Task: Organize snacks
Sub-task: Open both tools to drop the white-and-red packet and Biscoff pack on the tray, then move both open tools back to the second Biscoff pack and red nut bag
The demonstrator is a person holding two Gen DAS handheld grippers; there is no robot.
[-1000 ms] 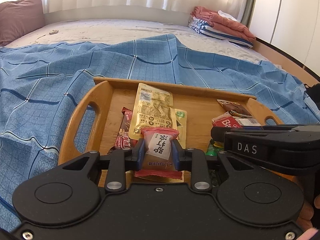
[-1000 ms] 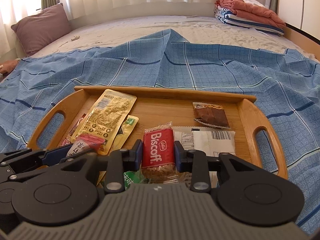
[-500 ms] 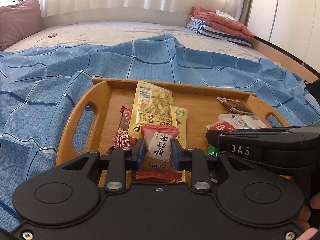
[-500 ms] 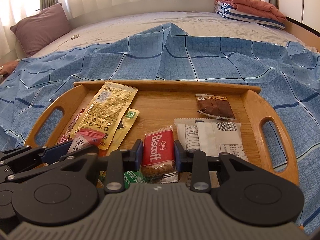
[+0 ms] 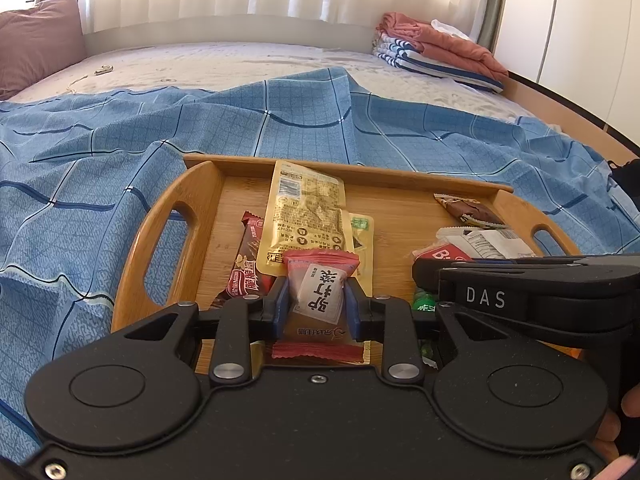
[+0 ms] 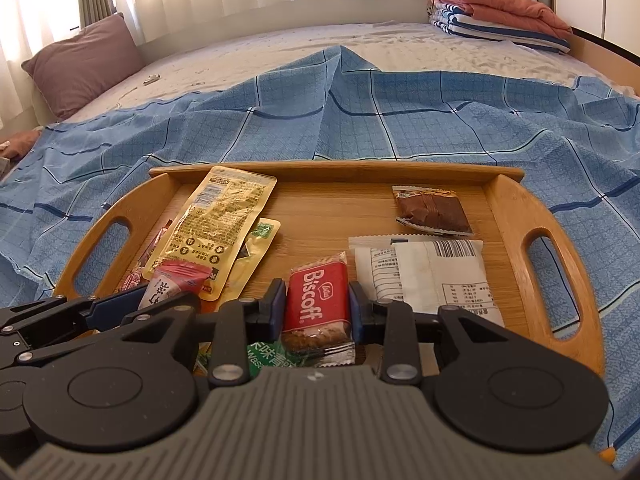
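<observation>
Works over a bed (image 6: 280,52) draped with a blue checked sheet (image 6: 440,120). Bears on that soft sheet a wooden tray (image 6: 506,208), with both tools low at its near edge. Holds a yellow pouch (image 6: 218,220) on the tray's left half, a white packet (image 6: 432,276) and a brown one (image 6: 434,210) on the right.

Pinches a red-ended sweet packet (image 5: 320,280) in the left tool (image 5: 316,300), pads pressed to its sides, just above the yellow pouch. Frames a red Biscoff packet (image 6: 316,300) in the right tool (image 6: 316,306), jaws starting to open yet touching the wrapper, over a green packet (image 6: 268,354).

Risks dropping the Biscoff crooked onto the green packet. Risks knocking one tool against the other, given how near they are. Could tilt the tray on such soft bedding if pressed down hard.
</observation>
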